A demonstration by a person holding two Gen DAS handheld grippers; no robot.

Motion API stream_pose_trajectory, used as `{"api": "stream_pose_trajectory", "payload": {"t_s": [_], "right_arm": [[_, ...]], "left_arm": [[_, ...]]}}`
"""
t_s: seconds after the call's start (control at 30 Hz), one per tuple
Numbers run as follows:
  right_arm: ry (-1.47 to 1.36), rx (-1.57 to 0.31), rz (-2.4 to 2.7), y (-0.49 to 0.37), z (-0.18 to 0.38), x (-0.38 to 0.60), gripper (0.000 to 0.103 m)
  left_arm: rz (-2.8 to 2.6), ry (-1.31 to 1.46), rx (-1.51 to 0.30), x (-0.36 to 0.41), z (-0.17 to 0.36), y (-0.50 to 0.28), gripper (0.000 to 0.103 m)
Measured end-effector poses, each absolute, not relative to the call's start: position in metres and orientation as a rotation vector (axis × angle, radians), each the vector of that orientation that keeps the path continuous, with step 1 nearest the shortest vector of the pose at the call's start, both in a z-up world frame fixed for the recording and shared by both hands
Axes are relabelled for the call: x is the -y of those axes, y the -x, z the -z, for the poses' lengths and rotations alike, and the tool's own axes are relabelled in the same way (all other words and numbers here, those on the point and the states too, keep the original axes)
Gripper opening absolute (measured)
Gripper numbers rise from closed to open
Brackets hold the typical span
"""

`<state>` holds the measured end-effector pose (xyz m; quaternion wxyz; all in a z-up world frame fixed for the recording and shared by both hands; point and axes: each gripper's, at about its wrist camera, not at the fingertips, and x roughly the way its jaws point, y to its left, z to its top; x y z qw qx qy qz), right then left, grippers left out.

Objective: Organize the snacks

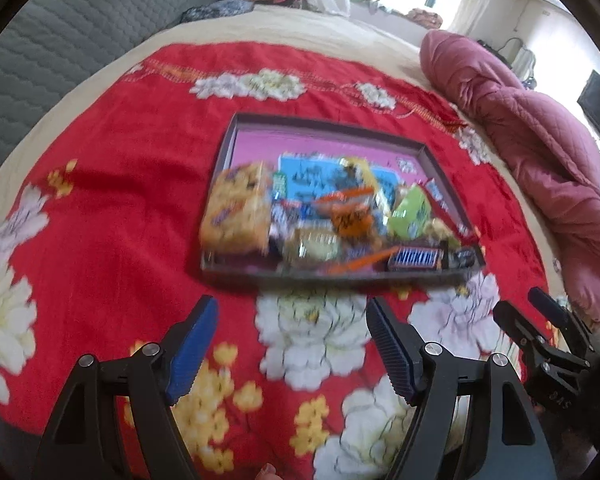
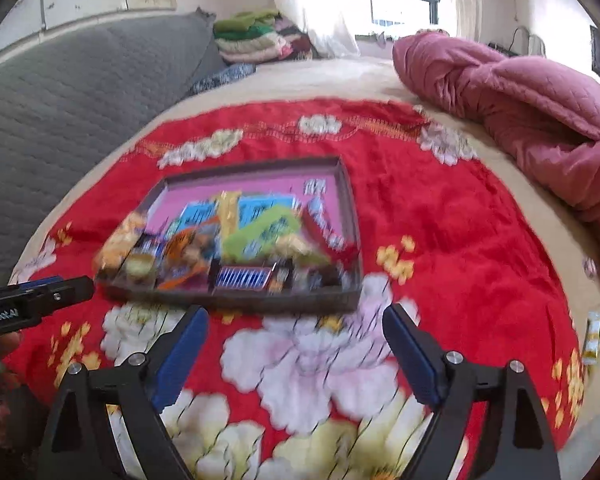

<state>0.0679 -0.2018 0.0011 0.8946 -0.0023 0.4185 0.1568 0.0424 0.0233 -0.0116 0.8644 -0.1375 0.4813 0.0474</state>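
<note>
A shallow dark tray (image 1: 328,123) with a pink floor lies on the red flowered blanket (image 1: 112,224), holding several snack packets: an orange-yellow bag (image 1: 238,212) at its left, a green pouch (image 1: 411,211), an orange packet (image 1: 352,220) and a blue-striped bar (image 1: 416,258) at the front. The right wrist view shows the same tray (image 2: 350,200), blurred. My left gripper (image 1: 292,344) hovers open over the blanket just in front of the tray, nothing between its blue pads. My right gripper (image 2: 296,356) is open too, empty, in front of the tray. Each gripper shows at the edge of the other's view.
A pink quilt (image 1: 540,168) is bunched along the bed's right side. A grey padded headboard (image 2: 80,92) runs on the left, with folded clothes (image 2: 256,40) by the window. A small green-and-white packet (image 2: 596,336) lies at the blanket's right edge.
</note>
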Motion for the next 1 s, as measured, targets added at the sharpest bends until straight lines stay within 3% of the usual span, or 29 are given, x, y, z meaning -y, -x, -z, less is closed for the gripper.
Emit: {"api": "stream_pose_trajectory", "payload": {"t_s": [0.47, 1.0], "right_arm": [[0.079, -0.768, -0.342, -0.025, -0.011, 0.183, 0.091], [0.069, -0.807, -0.332, -0.031, 0.0, 0.184, 0.091]], "left_arm": [[-0.093, 0.269, -1.041, -0.009, 0.019, -0.018, 0.077], [-0.122, 0.242, -1.04, -0.01, 0.019, -0.019, 0.077]]}}
